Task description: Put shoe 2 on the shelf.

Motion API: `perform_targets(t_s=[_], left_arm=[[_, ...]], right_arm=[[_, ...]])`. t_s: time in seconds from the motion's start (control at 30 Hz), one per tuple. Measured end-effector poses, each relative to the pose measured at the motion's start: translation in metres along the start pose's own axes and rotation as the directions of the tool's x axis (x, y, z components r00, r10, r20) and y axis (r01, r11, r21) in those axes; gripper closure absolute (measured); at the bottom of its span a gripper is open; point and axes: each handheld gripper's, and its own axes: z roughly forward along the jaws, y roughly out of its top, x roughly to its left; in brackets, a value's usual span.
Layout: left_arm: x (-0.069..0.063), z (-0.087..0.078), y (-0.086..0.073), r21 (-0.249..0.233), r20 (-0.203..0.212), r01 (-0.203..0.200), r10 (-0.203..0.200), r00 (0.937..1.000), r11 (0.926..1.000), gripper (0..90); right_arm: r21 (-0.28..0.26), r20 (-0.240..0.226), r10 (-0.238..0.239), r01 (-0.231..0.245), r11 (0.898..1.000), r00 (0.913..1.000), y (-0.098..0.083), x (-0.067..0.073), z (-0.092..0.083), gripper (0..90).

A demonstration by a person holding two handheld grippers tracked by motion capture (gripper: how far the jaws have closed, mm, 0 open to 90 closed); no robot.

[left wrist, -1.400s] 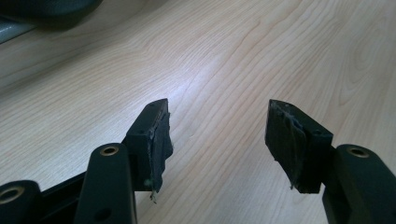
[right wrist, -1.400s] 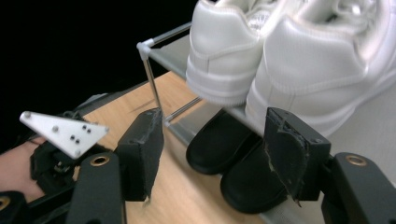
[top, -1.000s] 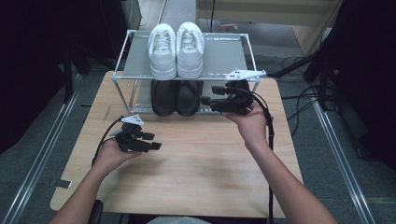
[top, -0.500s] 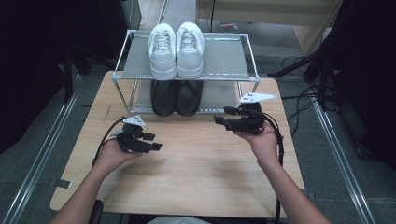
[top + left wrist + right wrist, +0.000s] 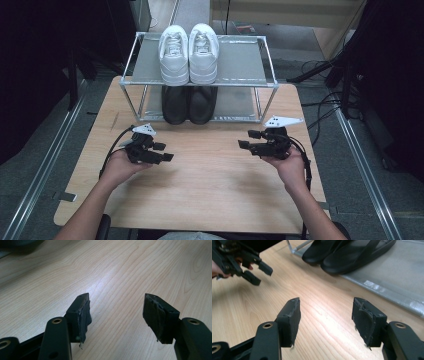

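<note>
While both grippers hover over bare tabletop (image 5: pixel 210 185), the nearest things are two black sandals (image 5: pixel 188 104), glossy with wide straps, side by side on the lower shelf of the rack (image 5: pixel 250 65) at twelve o'clock. Two white sneakers (image 5: pixel 188 52) stand paired on the upper shelf, toes toward the person. The left gripper (image 5: pixel 169 152), at nine o'clock, is cradled palm-up, its jaws released with nothing between them. The right gripper (image 5: pixel 243 140), at three o'clock, rests in an upturned hand and points toward the left one, its jaws also spread and empty.
</note>
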Motion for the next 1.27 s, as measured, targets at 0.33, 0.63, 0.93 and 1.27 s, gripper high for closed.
perform_targets(t_s=[0.33,0.63,0.93,1.27], left_arm=[[-0.005,0.003,0.001,-0.001,-0.005,-0.025,0.025,0.9997,0.9997,38.4],[-0.004,0.001,0.001,-0.018,-0.006,-0.022,0.022,0.9997,0.9996,37.1],[-0.004,0.002,0.001,-0.01,-0.005,-0.01,0.01,0.9999,0.9999,36.6],[-0.006,0.011,0.0,0.024,0.0,-0.03,0.03,0.9995,0.9993,31.9]], right_arm=[[-0.001,0.015,0.003,-0.003,1.0,0.9999,-0.02,-0.008,0.0,41.1],[-0.013,0.025,-0.007,0.007,1.0,0.9997,-0.025,-0.008,0.0,39.3],[-0.004,0.029,-0.006,0.006,1.0,0.9996,-0.027,-0.009,0.002,38.5],[0.053,0.056,-0.031,0.028,0.998,0.9979,-0.03,-0.005,0.013,29.9]])
